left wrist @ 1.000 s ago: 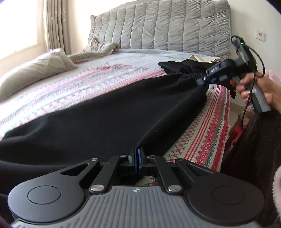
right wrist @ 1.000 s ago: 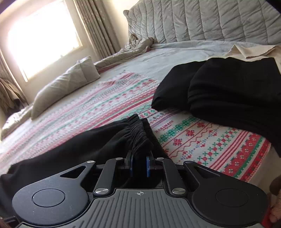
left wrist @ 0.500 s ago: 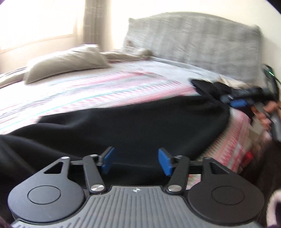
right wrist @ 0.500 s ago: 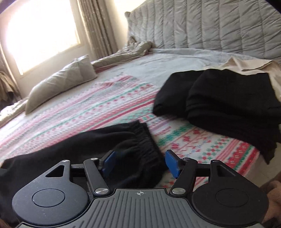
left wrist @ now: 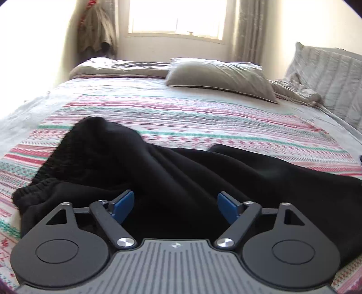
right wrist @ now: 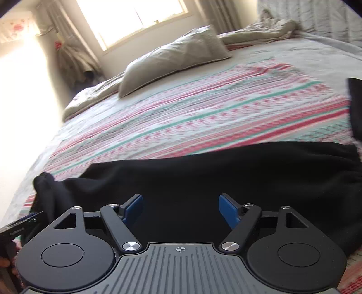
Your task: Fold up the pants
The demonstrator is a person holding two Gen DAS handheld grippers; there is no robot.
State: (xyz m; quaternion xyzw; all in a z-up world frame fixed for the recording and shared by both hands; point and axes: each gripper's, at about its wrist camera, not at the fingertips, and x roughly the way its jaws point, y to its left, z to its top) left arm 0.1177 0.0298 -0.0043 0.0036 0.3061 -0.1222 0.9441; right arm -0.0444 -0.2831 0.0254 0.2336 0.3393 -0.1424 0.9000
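Black pants (left wrist: 172, 171) lie across the near edge of the bed, on a red, green and white patterned blanket (left wrist: 181, 117). Their leg ends are bunched and rumpled at the left in the left wrist view. They also show in the right wrist view (right wrist: 226, 178), lying flatter. My left gripper (left wrist: 176, 204) is open and empty just above the rumpled leg part. My right gripper (right wrist: 180, 207) is open and empty above the flat middle of the pants. Part of the left gripper (right wrist: 20, 228) shows at the lower left of the right wrist view.
A grey pillow (left wrist: 219, 77) and a crumpled grey duvet (left wrist: 117, 67) lie at the far side of the bed under a window (left wrist: 176, 15). A quilted grey headboard (left wrist: 334, 74) stands at the right. Another black garment (right wrist: 355, 106) lies at the right edge.
Both grippers have let go of the pants and opened. Both views have swung left towards the window and the leg end; the pants now lie on the bed.
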